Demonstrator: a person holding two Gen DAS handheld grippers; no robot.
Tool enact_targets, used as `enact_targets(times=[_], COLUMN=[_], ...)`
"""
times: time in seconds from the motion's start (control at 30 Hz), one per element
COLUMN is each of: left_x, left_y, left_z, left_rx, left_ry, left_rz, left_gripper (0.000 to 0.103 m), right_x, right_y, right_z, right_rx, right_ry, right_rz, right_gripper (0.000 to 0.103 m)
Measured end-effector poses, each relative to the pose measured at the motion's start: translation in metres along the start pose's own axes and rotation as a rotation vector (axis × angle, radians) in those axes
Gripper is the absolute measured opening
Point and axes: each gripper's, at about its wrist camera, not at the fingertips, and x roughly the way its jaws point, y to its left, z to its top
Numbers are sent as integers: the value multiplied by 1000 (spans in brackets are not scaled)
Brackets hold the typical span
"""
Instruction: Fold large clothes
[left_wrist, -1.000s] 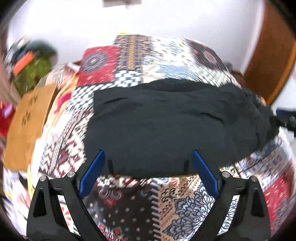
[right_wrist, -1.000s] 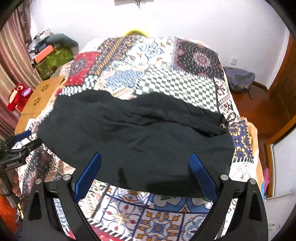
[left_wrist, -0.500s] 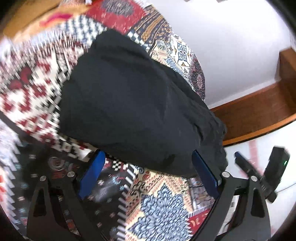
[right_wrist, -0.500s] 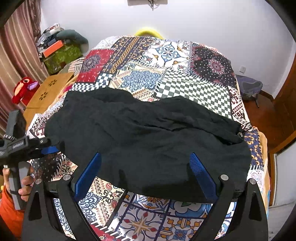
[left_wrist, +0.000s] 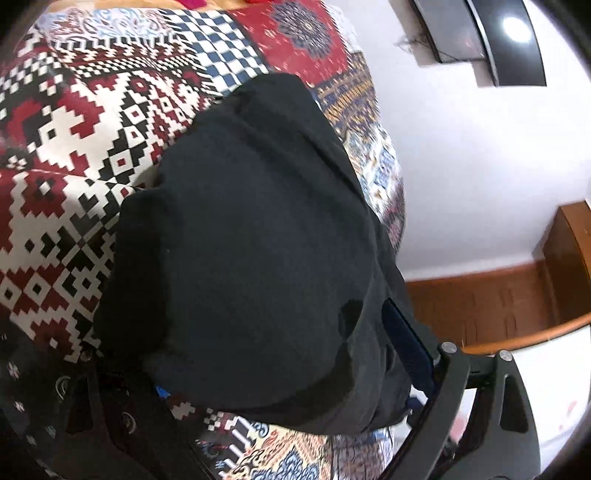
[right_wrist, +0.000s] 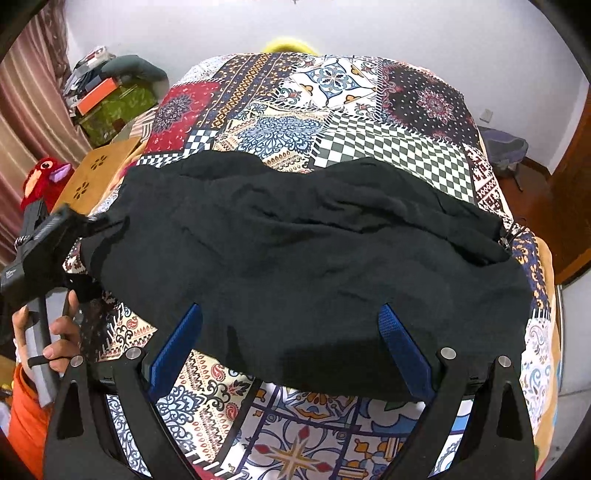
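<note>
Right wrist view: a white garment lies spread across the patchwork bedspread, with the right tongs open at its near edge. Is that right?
Not quite. The garment is black, not white, as the right wrist view shows. The rest holds: it lies spread across the patchwork bedspread, and the right tongs stand open at its near edge.

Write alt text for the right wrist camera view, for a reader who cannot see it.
A large black garment lies spread across a bed covered by a patchwork quilt, seen between the open blue-padded fingers of the right gripper. At the left edge, a hand holds the left gripper at the garment's corner.
</note>
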Motion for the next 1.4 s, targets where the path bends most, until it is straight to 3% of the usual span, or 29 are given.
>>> enact_targets(times=[0.03,0.1,0.2,0.3,0.57,0.7,0.83,0.97,1.1,1.3,1.4], left_x=[0,3,1,-6,-92,-135,-164,-158,-146,-129,-110], left_y=[-5,-18,-26,-44,-85,-106,-122,-130,-137,-183,-204], left_z=[-1,-4,-1,-2,-13,-24,-36,-44,-54,-85,-106], left_rx=[15,67,113,182,314,428,546,654,713,912,1029], left_ry=[-19,-48,-80,-120,-318,-428,-501,-505,-485,-490,-474], left_rz=[43,144,219,246,232,270,297,364,408,420,454], left_gripper=[81,56,45,38,33,33,33,32,32,32,32], right_x=[-1,-5,-13,-25,-23,7,41,72,74,41,14], right_y=[1,1,1,-3,27,68,107,125,114,65,32], right_z=[0,-1,-1,1,15,20,19,19,23,23,9], right_rx=[-1,-5,-3,18,66,2,-72,-124,-131,56,108], right_ry=[1,-3,-14,-45,-73,-21,18,82,108,103,49], right_rz=[1,-1,-13,-17,76,125,112,113,165,344,307], right_gripper=[95,95,95,95,95,95,101,101,101,98,98])
